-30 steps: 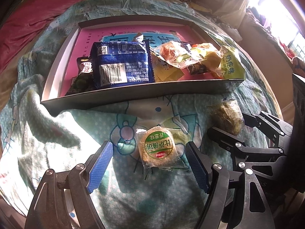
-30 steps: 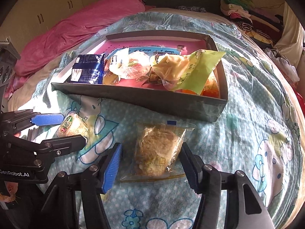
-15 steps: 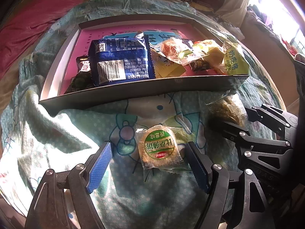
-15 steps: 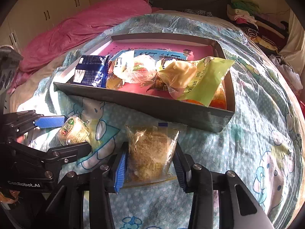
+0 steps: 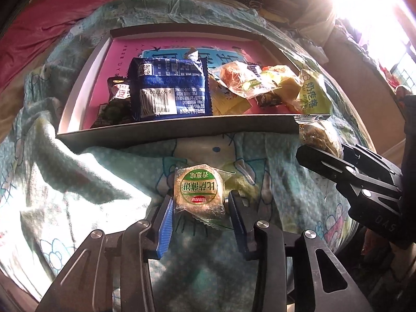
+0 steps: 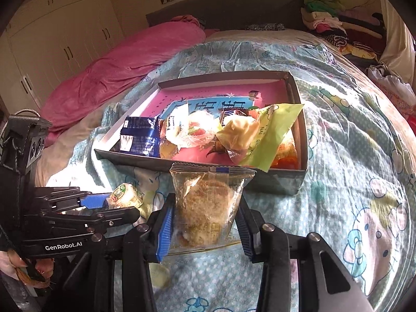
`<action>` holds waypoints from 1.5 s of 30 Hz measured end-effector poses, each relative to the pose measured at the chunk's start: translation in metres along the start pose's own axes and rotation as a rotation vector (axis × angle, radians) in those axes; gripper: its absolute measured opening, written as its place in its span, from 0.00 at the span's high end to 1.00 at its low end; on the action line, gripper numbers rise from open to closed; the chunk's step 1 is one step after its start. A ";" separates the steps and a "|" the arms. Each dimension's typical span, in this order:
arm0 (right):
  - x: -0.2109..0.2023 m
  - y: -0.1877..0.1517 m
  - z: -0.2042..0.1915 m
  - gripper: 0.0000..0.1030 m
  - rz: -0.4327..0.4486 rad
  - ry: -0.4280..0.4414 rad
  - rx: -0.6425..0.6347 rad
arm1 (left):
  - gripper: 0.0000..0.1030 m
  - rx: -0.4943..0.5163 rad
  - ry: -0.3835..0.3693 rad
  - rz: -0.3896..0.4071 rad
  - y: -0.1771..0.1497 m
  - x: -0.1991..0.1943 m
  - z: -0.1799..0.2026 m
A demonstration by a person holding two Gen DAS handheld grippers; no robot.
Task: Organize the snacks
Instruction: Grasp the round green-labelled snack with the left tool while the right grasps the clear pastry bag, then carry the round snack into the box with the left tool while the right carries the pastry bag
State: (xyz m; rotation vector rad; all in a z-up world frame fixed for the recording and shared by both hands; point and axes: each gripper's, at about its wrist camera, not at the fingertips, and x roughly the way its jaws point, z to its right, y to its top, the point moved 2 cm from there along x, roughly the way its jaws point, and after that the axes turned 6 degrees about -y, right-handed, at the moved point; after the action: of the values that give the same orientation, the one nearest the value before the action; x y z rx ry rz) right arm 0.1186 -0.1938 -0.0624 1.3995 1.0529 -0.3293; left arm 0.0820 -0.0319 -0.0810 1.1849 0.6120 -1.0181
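In the left wrist view the left tongs [image 5: 199,209] sit low centre, clenched on the round green-labelled cake [image 5: 198,189]. The box [image 5: 176,131] lies straight above it (already crowded). In the right wrist view the right tongs [image 6: 204,223] grasp the clear-bagged pastry [image 6: 206,205], long axis pointing at the box wall [image 6: 145,159].

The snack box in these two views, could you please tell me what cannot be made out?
- Left wrist view: the box near wall hides the lower edges of the blue packet.
- Right wrist view: the clear-bagged pastry in the right hand-held gripper covers part of the wall.
- Left wrist view: window glare washes out the top right.
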 end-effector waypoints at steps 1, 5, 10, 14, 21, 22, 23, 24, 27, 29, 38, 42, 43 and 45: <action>-0.001 0.001 -0.001 0.58 0.006 0.004 -0.001 | 0.61 -0.007 -0.006 0.004 0.001 -0.002 -0.001; -0.007 0.004 -0.004 0.57 0.040 0.020 -0.004 | 0.65 -0.026 -0.015 0.018 0.005 -0.013 -0.004; -0.013 0.007 -0.006 0.58 0.076 0.035 -0.004 | 0.65 -0.014 0.001 0.068 0.012 -0.031 -0.004; -0.020 0.012 -0.006 0.57 0.117 0.043 -0.003 | 0.65 -0.031 0.013 0.119 0.021 -0.048 -0.012; -0.029 0.020 -0.006 0.57 0.182 0.044 -0.004 | 0.65 -0.054 0.077 0.208 0.035 -0.071 -0.032; -0.030 0.020 -0.005 0.57 0.187 0.043 -0.005 | 0.65 -0.057 0.084 0.217 0.038 -0.073 -0.035; -0.030 0.022 -0.005 0.57 0.192 0.042 -0.005 | 0.65 -0.060 0.091 0.225 0.039 -0.074 -0.037; -0.030 0.023 -0.005 0.57 0.196 0.039 -0.006 | 0.65 -0.063 0.096 0.233 0.041 -0.076 -0.039; -0.030 0.025 -0.003 0.57 0.205 0.034 -0.007 | 0.65 -0.065 0.113 0.250 0.046 -0.078 -0.042; -0.030 0.025 -0.003 0.57 0.206 0.034 -0.006 | 0.65 -0.067 0.118 0.256 0.048 -0.078 -0.044; -0.022 0.031 -0.002 0.58 0.206 0.002 -0.022 | 0.65 -0.084 0.129 0.261 0.057 -0.067 -0.051; -0.017 0.036 0.001 0.58 0.213 -0.010 -0.020 | 0.65 -0.105 0.130 0.253 0.062 -0.058 -0.058; -0.019 0.038 0.002 0.58 0.225 -0.007 -0.016 | 0.65 -0.109 0.129 0.253 0.063 -0.057 -0.059; -0.022 0.043 0.005 0.58 0.254 -0.001 -0.007 | 0.65 -0.109 0.136 0.253 0.065 -0.054 -0.061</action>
State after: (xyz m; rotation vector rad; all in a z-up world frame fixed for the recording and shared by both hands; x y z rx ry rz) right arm 0.1407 -0.1974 -0.0188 1.5063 0.8623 -0.1405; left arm 0.1225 0.0456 -0.0250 1.2071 0.5987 -0.6869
